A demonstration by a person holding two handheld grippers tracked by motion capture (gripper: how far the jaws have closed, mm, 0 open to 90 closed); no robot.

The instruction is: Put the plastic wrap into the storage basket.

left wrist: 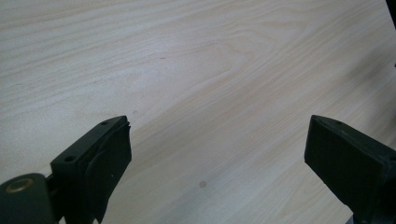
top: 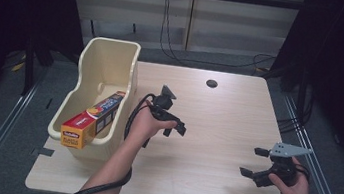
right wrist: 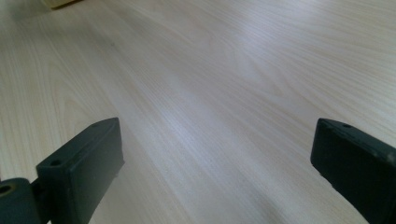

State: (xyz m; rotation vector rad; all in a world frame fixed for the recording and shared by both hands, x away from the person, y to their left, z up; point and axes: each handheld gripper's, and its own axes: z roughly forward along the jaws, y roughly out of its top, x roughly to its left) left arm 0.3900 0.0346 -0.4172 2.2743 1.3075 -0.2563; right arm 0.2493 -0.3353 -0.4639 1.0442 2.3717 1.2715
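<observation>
Above the bare table (top: 215, 133), left claw (top: 175, 127) and right claw (top: 254, 162) gape wide, holding nothing.

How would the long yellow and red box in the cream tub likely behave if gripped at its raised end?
The box looks like thin cardboard, so probably light and slightly crushable. Long and leaning on the tub rim, it may pivot or slide.
</observation>
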